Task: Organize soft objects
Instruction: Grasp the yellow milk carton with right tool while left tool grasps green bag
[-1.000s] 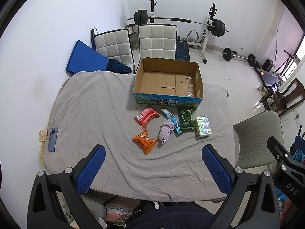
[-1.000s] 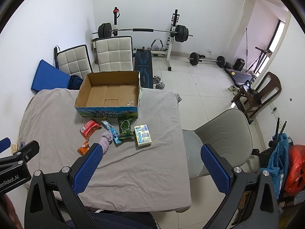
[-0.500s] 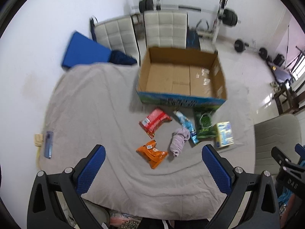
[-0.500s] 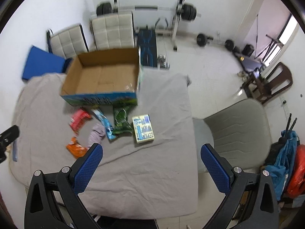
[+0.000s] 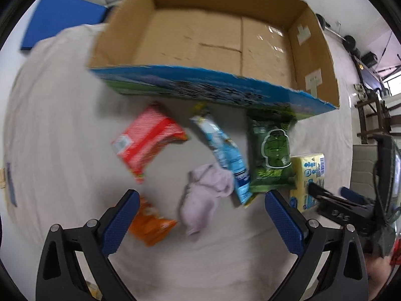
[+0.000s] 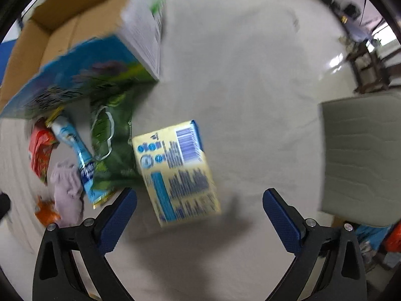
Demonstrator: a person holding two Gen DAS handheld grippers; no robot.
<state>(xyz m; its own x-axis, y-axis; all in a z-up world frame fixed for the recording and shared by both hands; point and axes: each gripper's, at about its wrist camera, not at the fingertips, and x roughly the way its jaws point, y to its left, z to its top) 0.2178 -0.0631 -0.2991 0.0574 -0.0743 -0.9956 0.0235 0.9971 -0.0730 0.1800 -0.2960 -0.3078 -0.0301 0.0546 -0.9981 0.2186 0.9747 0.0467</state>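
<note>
Both grippers, left (image 5: 199, 214) and right (image 6: 199, 213), gaped wide and empty; the limp lilac cloth (image 5: 206, 195) would likely bunch, so pinching its middle seemed best.

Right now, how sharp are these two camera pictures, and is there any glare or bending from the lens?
Left wrist view: motion blur smears the cardboard box print and the red packet; tape inside the box glares. Right wrist view: blurrier, the yellow pack text unreadable. Both: fisheye bends edges, dark corners; the blue fingers stay sharp.
</note>
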